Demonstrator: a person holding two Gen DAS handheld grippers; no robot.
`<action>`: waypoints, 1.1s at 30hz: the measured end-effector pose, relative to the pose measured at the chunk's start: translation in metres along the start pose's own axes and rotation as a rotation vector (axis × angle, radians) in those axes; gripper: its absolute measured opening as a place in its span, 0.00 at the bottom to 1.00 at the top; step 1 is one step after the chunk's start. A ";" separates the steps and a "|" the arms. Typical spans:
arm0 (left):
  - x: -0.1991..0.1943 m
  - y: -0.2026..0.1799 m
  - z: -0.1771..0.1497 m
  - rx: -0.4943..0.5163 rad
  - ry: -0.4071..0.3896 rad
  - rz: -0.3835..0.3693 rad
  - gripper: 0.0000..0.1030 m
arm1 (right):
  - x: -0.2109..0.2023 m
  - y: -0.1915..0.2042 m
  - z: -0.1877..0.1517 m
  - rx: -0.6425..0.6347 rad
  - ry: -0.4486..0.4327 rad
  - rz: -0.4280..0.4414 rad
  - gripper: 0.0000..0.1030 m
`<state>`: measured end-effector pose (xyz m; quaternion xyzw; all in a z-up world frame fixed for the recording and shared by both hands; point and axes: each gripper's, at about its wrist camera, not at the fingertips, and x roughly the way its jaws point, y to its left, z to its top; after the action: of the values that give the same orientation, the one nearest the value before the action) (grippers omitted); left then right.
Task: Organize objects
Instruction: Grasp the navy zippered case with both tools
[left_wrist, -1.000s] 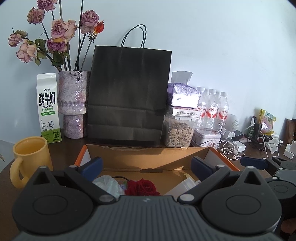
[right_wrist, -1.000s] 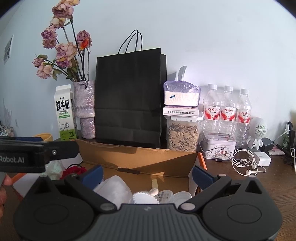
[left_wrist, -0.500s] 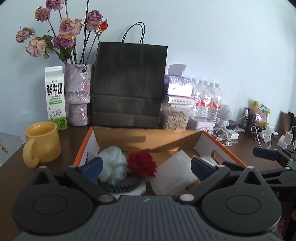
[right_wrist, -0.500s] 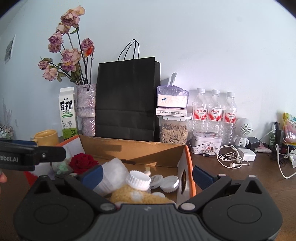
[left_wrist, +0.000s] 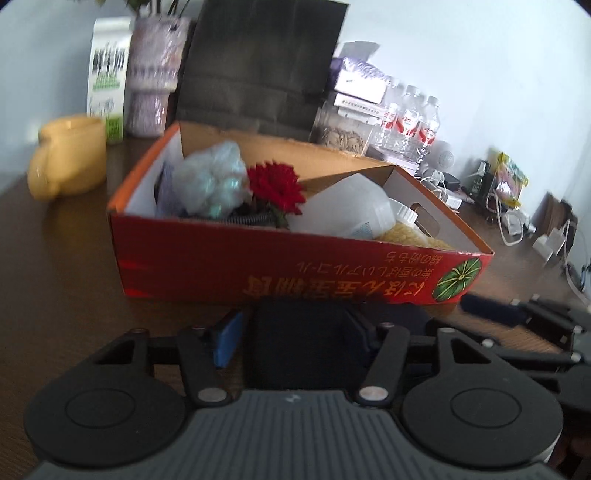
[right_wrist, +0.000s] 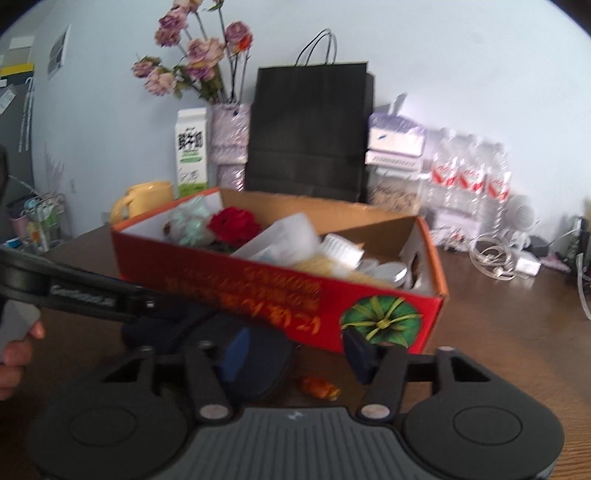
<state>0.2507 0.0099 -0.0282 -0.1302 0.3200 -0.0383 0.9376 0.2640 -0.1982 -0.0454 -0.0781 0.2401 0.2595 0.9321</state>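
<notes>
A red cardboard box (left_wrist: 288, 266) (right_wrist: 280, 291) stands on the brown table. It holds a red flower (left_wrist: 275, 186) (right_wrist: 234, 223), a pale plastic bundle (left_wrist: 210, 182), a white plastic bottle (left_wrist: 354, 210) and jars. In front of the box lies a dark round object (left_wrist: 306, 339) (right_wrist: 262, 365). My left gripper (left_wrist: 306, 345) has its fingers on both sides of this object. My right gripper (right_wrist: 295, 356) is open above the table beside it, near a small orange wrapped candy (right_wrist: 319, 387).
Behind the box stand a black paper bag (right_wrist: 308, 129), a milk carton (right_wrist: 191, 147), a vase of dried roses (right_wrist: 229, 144), a yellow mug (left_wrist: 70, 162), a seed jar, water bottles (right_wrist: 469, 173) and cables (right_wrist: 491, 254).
Both grippers have pulled back and dropped from above the box to table level in front of it. The left gripper's fingers have narrowed around the dark round object.
</notes>
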 end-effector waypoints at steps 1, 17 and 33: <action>0.001 0.004 0.000 -0.029 0.012 -0.012 0.57 | 0.002 -0.001 -0.001 0.026 0.016 0.022 0.44; -0.060 0.013 -0.037 -0.002 0.031 0.030 0.41 | 0.021 0.021 0.006 0.044 0.049 0.159 0.32; -0.072 -0.010 -0.026 0.251 -0.027 0.097 1.00 | -0.013 0.014 -0.001 0.045 -0.033 0.080 0.99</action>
<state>0.1776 0.0057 -0.0026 0.0032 0.3062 -0.0310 0.9514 0.2469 -0.1920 -0.0402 -0.0432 0.2332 0.2925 0.9264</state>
